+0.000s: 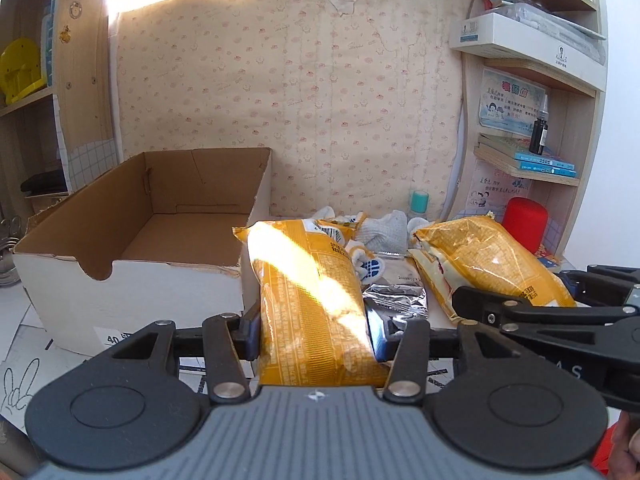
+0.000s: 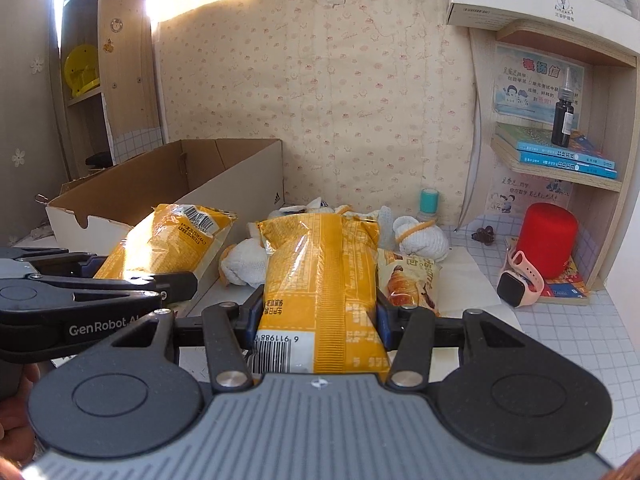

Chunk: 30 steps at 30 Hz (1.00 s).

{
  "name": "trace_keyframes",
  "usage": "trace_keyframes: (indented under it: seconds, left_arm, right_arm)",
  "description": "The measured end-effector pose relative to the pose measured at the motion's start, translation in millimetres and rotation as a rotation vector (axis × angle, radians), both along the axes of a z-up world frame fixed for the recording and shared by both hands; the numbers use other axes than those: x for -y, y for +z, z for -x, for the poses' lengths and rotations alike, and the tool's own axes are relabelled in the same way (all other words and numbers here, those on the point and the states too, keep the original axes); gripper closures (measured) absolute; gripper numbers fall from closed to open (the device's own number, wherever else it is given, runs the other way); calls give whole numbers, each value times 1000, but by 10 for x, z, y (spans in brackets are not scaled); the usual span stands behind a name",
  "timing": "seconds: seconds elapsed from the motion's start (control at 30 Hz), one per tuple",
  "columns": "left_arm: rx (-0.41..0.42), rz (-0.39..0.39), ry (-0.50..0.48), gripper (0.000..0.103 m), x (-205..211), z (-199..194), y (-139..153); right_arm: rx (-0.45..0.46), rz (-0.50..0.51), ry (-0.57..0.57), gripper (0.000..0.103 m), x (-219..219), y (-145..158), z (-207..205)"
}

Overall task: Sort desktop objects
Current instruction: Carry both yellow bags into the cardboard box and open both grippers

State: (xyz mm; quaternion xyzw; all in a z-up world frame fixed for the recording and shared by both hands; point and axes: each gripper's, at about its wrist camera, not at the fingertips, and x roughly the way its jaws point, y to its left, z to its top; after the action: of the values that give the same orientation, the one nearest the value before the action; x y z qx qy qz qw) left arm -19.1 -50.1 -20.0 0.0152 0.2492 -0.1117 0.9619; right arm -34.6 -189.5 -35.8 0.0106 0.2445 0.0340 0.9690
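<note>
Left wrist: yellow snack bag point(image 1: 316, 304) lengthwise, pointing away.

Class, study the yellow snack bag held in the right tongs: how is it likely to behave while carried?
The yellow snack bag looks puffy with air, so it is probably light for its size. Its glossy film shines in the sun, so it may slip in the right tongs. The free end reaches well past the pads unsupported; it may sag or swing, and the contents could crush.
</note>
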Motion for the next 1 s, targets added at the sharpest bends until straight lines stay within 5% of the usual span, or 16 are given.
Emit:
trace_keyframes:
  seconds: [1.0]
  left_arm:
    - [107, 36, 163, 53, -818, -6, 369]
  right_arm:
    - [68, 42, 177, 53, -702, 488, -231]
